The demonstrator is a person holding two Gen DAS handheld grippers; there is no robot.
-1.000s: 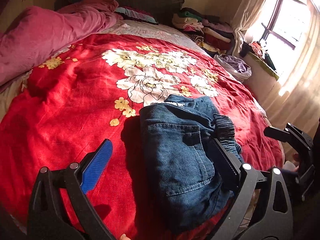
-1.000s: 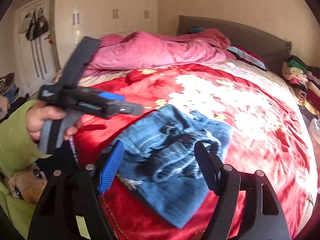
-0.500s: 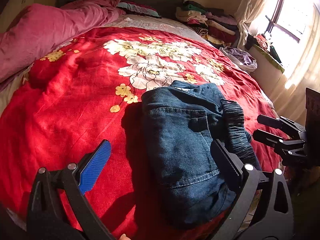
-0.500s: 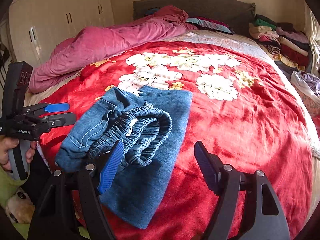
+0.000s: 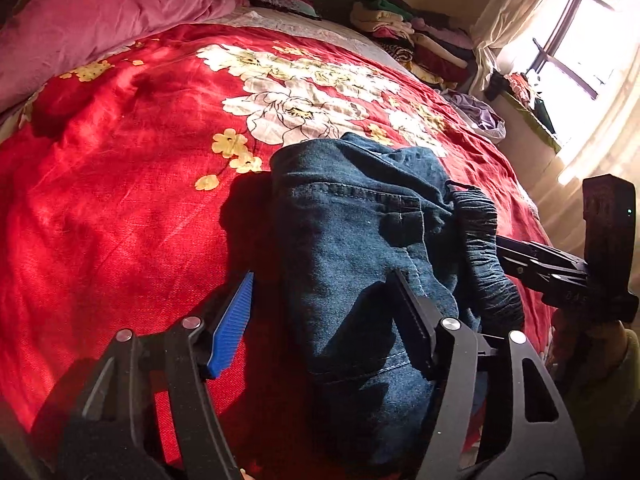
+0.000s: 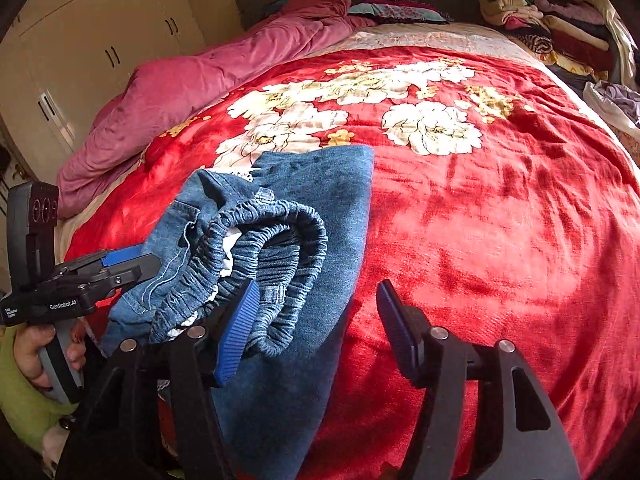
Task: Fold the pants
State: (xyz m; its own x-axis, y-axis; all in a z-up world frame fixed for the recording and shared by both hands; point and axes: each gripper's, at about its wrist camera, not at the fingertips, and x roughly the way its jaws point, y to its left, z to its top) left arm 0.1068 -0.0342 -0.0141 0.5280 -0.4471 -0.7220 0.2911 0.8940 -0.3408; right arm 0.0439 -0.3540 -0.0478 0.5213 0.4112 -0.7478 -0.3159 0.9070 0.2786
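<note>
Blue denim pants [image 5: 352,236] lie bundled on the red flowered blanket [image 5: 120,200] near the bed's front edge, with the elastic waistband [image 6: 276,236] bunched on top. My left gripper [image 5: 320,312] hangs low over the bundle's left side. Its jaws are closing, with denim between them but no pad pressing on it. The blue pad [image 5: 234,320] is over blanket and the black finger [image 5: 412,316] over denim. My right gripper [image 6: 316,320] is closing too, its blue pad [image 6: 236,332] at the waistband and its black finger [image 6: 400,332] over blanket.
A pink duvet [image 6: 200,80] is heaped along the far left. Stacked folded clothes [image 6: 552,20] sit at the headboard's right, and loose purple laundry [image 5: 476,112] lies beside the bed. A hand in a green sleeve [image 6: 28,364] holds the left gripper [image 6: 120,268]. Cupboards [image 6: 80,60] stand at the left, a window [image 5: 580,32] at the right.
Both grippers have sunk closer to the pants and their jaws have narrowed. The right gripper has moved in to the waistband.
</note>
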